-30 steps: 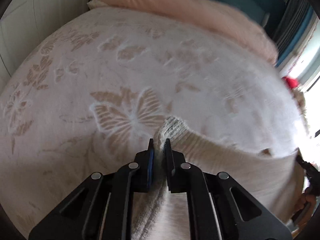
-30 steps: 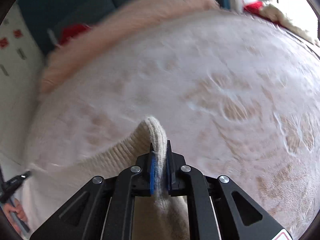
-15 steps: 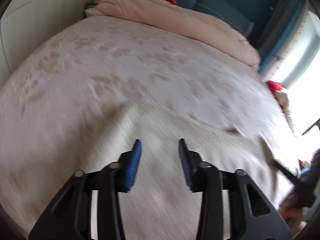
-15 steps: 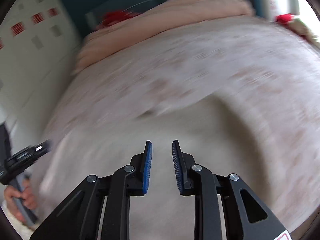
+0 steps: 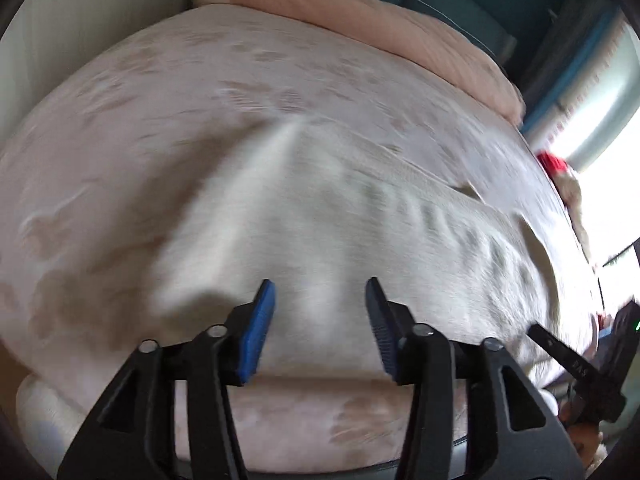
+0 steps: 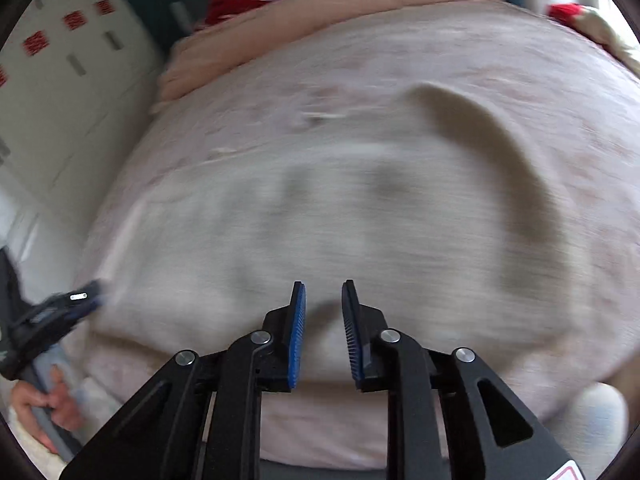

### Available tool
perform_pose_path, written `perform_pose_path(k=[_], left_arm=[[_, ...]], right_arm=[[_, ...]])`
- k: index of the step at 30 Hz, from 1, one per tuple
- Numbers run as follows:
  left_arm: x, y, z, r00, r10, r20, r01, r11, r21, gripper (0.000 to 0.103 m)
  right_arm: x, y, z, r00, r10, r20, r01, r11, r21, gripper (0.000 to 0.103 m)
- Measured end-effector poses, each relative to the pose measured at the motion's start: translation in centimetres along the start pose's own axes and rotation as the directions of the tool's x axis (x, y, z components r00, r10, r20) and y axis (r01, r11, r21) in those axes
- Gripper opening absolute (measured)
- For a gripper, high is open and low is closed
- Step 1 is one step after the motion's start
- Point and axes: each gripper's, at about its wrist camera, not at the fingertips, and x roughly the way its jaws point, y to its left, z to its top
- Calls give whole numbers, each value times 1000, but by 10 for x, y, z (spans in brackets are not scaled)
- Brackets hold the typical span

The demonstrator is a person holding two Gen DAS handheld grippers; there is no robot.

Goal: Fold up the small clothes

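A cream knitted garment (image 5: 340,216) lies spread flat on the bed, with one sleeve running up and left. It also shows in the right wrist view (image 6: 340,224), with a sleeve curving at the right. My left gripper (image 5: 320,308) is open and empty above the garment's near edge. My right gripper (image 6: 323,312) is open and empty above the near edge too. Both views are blurred by motion.
The bed has a pale pink patterned cover (image 5: 200,80). A rolled peach duvet (image 5: 360,12) lies at the far end. A white wardrobe (image 6: 60,80) stands at the left. The other gripper shows at the right edge (image 5: 580,364) and at the left edge (image 6: 48,320).
Both grippers let go of the garment's edges and opened. They pulled back toward the bed's near edge, and the garment now lies flat.
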Motion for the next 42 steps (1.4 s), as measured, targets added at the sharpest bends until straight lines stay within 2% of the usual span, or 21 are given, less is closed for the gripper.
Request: perform_pose_path(k=[2, 3, 4, 6, 8, 11, 14, 19, 22, 24, 26, 30, 31, 33, 34, 36, 37, 39, 40, 42], left_arm=[[-5, 21, -10, 1000, 14, -9, -14, 997, -71, 47], [-8, 30, -14, 1000, 7, -15, -8, 994, -104, 47], [-12, 41, -19, 1000, -8, -13, 5, 988, -153, 47], [-19, 50, -27, 1000, -9, -4, 8, 980, -201, 52], [-26, 56, -35, 1000, 10, 9, -8, 972, -236, 66], [-27, 62, -39, 999, -25, 38, 35, 948, -315, 82], [-16, 67, -33, 997, -72, 39, 81, 914, -398, 87], [15, 73, -27, 996, -93, 4, 82, 860, -503, 88], [23, 75, -25, 996, -88, 16, 84, 849, -521, 93], [26, 76, -23, 996, -90, 22, 87, 841, -535, 94], [29, 77, -21, 996, -87, 20, 84, 837, -541, 96], [32, 73, -14, 998, -66, 6, 60, 849, -525, 96], [31, 72, -13, 998, -60, 7, 54, 851, -522, 93], [27, 67, -10, 999, -33, 20, 39, 869, -493, 50], [27, 65, -8, 999, -50, 11, 49, 876, -479, 31], [19, 64, -2, 993, -108, 38, 113, 861, -495, 26], [11, 59, 3, 989, -128, 68, 145, 865, -480, 25], [-12, 30, 22, 978, -170, 123, 205, 901, -383, 23], [-26, 6, 34, 966, -210, 149, 248, 915, -319, 22], [-47, -34, 47, 949, -259, 181, 294, 932, -211, 22]], right_arm=[[3, -28, -11, 996, -84, -30, 85, 996, 17, 3], [3, -40, -15, 997, -69, -41, 71, 997, 39, 1], [-3, -44, -15, 997, -61, -40, 64, 995, 74, 1], [-16, -38, -12, 999, -41, -21, 42, 994, 102, 11], [-26, -18, -4, 1000, -1, 1, 1, 998, 67, 14], [-22, 28, 16, 999, 49, 19, -48, 998, -27, 14], [6, 81, 38, 997, 78, -14, -79, 993, -89, 14], [64, 127, 60, 991, 77, -108, -89, 990, -114, 13], [99, 144, 65, 988, 1, -155, -21, 991, -131, 13], [124, 146, 62, 978, -31, -207, 5, 992, -128, 13], [135, 148, 58, 979, -59, -196, 28, 988, -155, 11], [143, 156, 57, 977, -95, -192, 56, 978, -200, 11], [145, 156, 58, 976, -97, -193, 57, 977, -204, 11], [148, 155, 57, 977, -91, -192, 51, 978, -204, 11], [148, 154, 57, 978, -86, -189, 46, 978, -204, 11], [147, 152, 57, 981, -74, -179, 35, 977, -212, 10], [143, 153, 54, 982, -69, -174, 31, 977, -212, 10], [141, 151, 53, 984, -51, -169, 15, 978, -206, 10], [140, 150, 53, 985, -45, -169, 10, 979, -202, 10], [138, 147, 55, 985, -19, -172, -13, 983, -184, 10]])
